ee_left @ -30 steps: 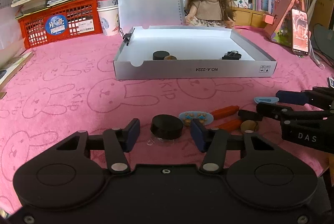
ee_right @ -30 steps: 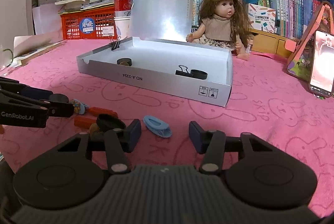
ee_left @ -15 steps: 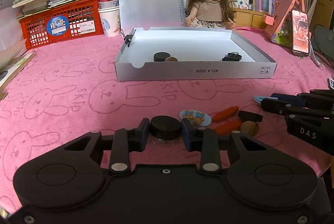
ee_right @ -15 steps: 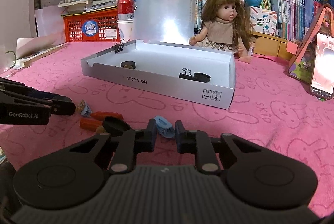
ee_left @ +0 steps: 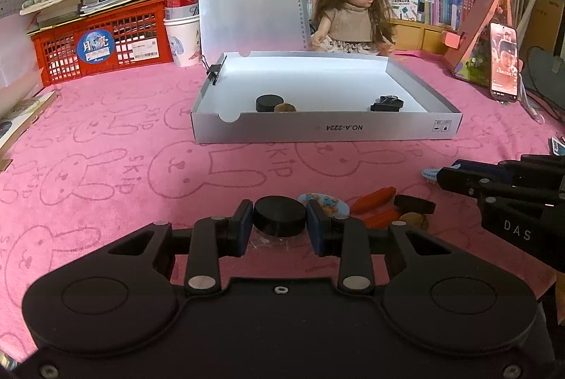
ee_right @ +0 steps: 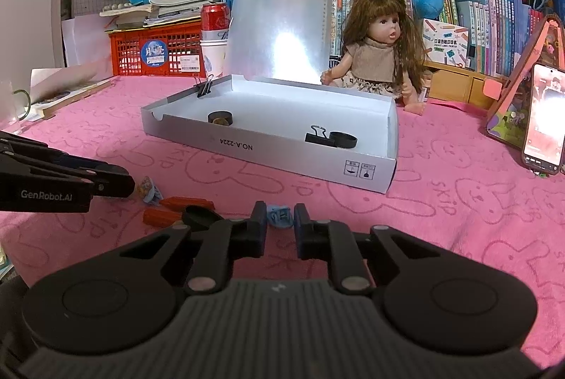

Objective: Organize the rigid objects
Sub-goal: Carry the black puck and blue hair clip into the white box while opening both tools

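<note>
In the lower centre of the left wrist view, the left hand-held gripper [ee_left: 279, 218] is closed onto a round black plastic cap [ee_left: 279, 215] that lies flat on the pink bunny-print towel [ee_left: 106, 174] covering the worktop; both blue pads touch its rim, and a clear base beneath the cap is hard to make out. Just behind it, right of centre, lie a small oval picture badge [ee_left: 326, 202], two orange carrot-shaped pieces [ee_left: 374, 197] with their long axes running left to right, and a flat black disc [ee_left: 414, 203] partly hiding a brown lump.

In the lower centre of the right wrist view, the right hand-held gripper [ee_right: 279, 220] is nearly closed around a small light-blue plastic clip [ee_right: 279, 215]; its shape is mostly hidden between the fingers, so its heading cannot be told.

In mid-frame stands the open white cardboard box [ee_left: 317, 131], holding a black cap, a brown piece and black binder clips [ee_right: 319, 135].
</note>
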### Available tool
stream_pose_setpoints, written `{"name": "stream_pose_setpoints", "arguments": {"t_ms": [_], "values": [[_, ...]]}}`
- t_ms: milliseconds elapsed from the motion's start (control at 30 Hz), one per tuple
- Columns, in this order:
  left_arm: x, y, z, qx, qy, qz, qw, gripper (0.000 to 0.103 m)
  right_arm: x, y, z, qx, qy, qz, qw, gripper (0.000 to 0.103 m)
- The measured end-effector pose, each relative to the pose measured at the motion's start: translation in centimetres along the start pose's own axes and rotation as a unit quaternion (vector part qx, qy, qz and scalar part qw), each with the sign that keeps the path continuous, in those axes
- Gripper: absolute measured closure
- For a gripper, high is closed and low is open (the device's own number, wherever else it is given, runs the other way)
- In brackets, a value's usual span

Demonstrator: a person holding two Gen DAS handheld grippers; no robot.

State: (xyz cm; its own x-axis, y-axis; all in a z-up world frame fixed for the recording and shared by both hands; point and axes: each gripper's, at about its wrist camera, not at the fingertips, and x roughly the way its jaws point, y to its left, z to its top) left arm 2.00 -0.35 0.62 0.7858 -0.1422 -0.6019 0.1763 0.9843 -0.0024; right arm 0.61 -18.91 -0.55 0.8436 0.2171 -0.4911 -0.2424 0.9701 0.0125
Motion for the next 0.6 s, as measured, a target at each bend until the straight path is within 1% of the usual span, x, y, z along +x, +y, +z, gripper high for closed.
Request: {"name": "stream_pose_setpoints", "arguments": {"t_ms": [300,600], "values": [[0.0,-0.2,1.0,-0.002,-0.002,-0.008,1.0,0.072,-0.2,-0.1,0.7,0.006,-0.007,-0.004,1.0,0.084],[0.5,-0.2,3.2,-0.012,-0.005,-0.017,0.9998,0.072,0.0,-1.5,2.2,0.04,-0.015,-0.009,0.999,0.084]]}}
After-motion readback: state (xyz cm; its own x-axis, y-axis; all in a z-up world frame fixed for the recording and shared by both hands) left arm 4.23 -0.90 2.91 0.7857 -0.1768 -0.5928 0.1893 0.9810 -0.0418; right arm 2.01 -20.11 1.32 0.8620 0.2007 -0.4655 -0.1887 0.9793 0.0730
